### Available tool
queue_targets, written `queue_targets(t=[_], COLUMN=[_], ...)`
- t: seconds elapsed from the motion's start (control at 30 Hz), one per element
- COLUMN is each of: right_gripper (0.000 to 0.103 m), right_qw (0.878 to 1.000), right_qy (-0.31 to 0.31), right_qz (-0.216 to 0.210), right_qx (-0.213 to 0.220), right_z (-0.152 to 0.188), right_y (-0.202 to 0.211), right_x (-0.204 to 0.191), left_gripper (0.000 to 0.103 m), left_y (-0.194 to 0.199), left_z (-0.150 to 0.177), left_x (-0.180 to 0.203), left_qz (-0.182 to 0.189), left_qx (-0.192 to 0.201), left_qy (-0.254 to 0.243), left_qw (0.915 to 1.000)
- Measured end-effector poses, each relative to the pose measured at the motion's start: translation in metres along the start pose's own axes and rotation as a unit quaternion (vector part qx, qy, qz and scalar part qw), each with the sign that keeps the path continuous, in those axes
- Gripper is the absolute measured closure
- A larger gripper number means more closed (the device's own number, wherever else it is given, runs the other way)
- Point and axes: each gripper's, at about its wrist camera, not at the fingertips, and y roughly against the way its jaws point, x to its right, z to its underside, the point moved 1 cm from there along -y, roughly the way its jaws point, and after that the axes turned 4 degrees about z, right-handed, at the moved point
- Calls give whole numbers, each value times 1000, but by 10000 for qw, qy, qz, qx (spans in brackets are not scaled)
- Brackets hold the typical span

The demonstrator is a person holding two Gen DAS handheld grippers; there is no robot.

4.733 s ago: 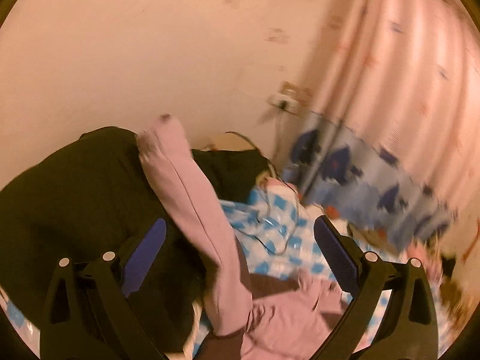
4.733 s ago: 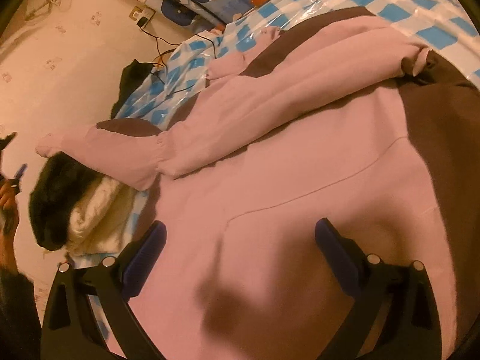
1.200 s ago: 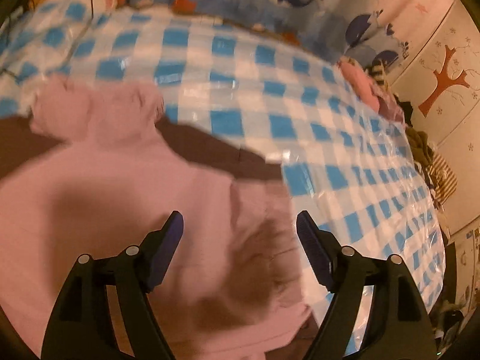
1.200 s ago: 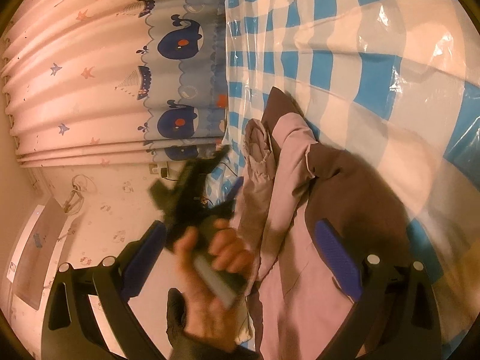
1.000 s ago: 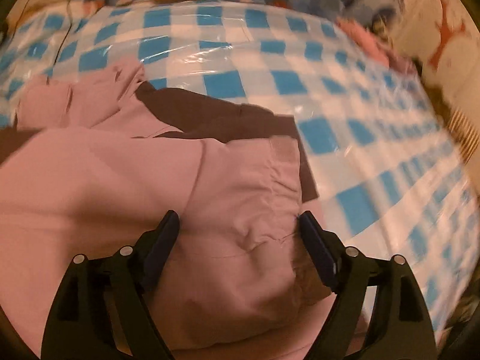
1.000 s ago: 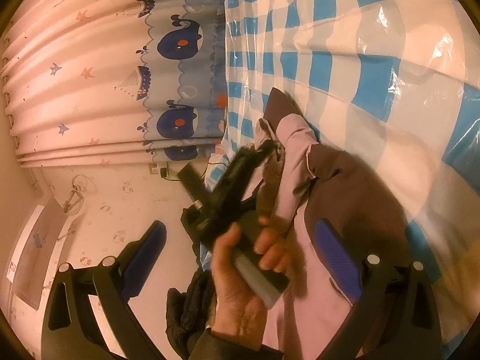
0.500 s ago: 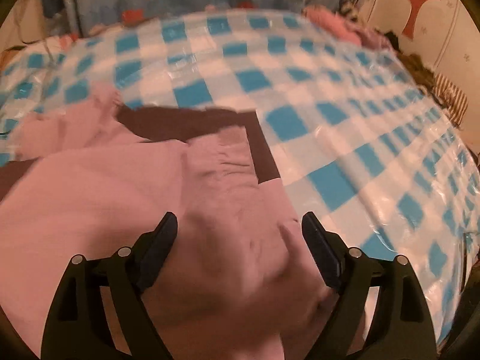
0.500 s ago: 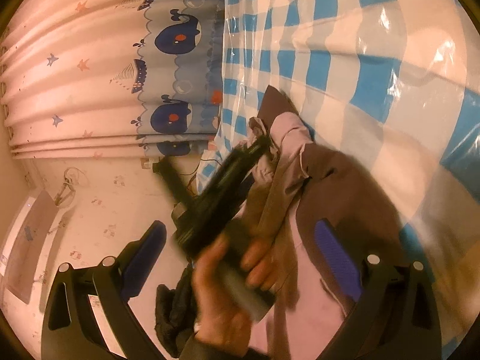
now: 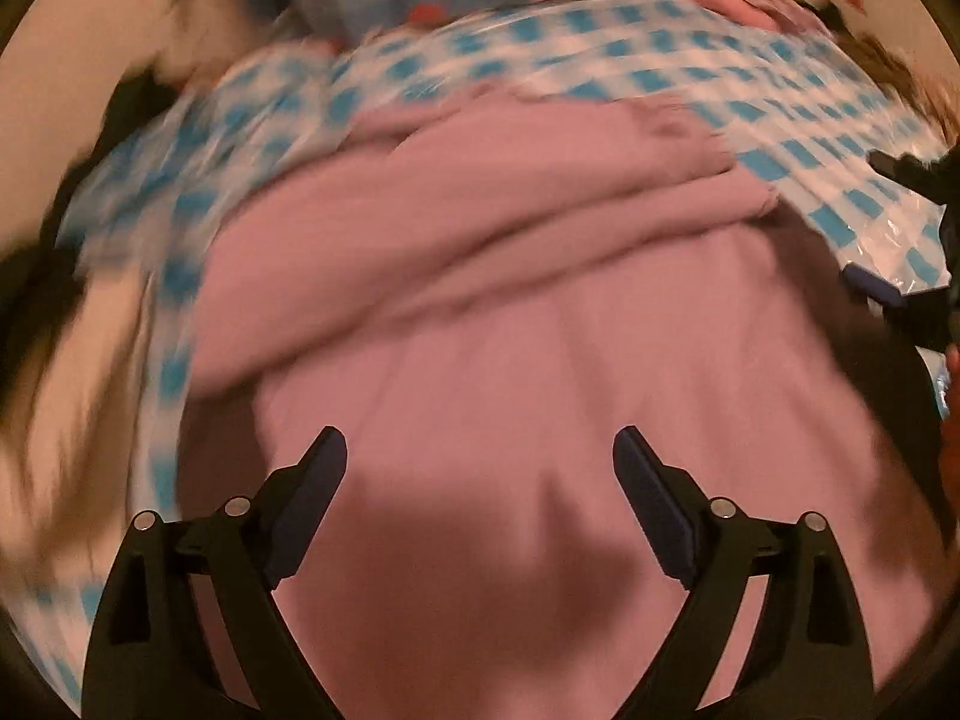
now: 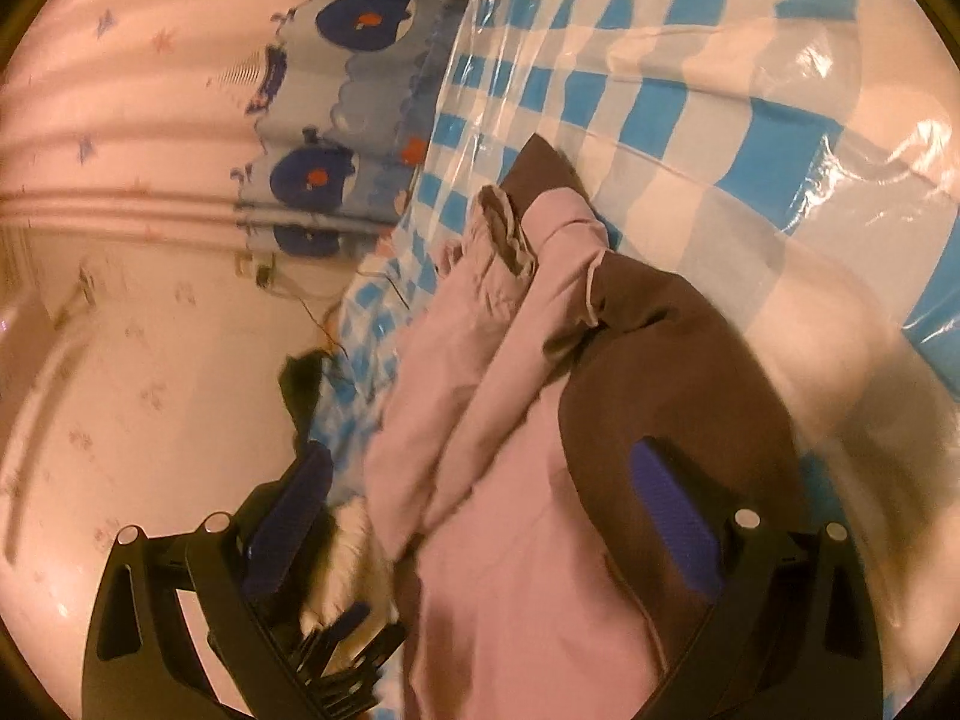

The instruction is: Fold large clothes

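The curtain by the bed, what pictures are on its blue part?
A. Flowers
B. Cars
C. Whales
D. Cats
C. In the right wrist view the blue band of the curtain shows dark blue whales with little orange spots, hanging beside the blue and white checked cover where the pink garment lies.
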Motion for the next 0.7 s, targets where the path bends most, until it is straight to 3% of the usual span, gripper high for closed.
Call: queue_targets(t=[0.07,0.13,0.23,0.33,0.43,0.53,0.7], right_gripper=[8,8,8,8,8,8,8], right_qw=[9996,9980,9911,9823,9782,9739,9665], right_qy=[246,557,1051,1257,1236,1205,1079], right_qz=[53,310,804,1313,1441,1375,1150], right_qx=[-90,-21,-133,-442,-845,-1345,-2025], right_z=[4,6,12,23,39,63,99], right_y=[11,33,73,102,121,136,133], right_x=[-4,-6,6,27,44,57,68], left_gripper=[16,15,14,14,14,14,11], left_y=[16,33,45,41,31,30,30], left_z=[30,70,127,181,216,229,242], left_x=[-46,-111,-174,-216,-224,-214,-183], left_qz=[20,57,45,346,686,906,1685], left_qx=[-42,-80,-139,-322,-395,-374,-569], left_qy=[561,1392,2283,3011,3322,3269,3171], left_qw=[9984,9902,9735,9524,9399,9400,9316])
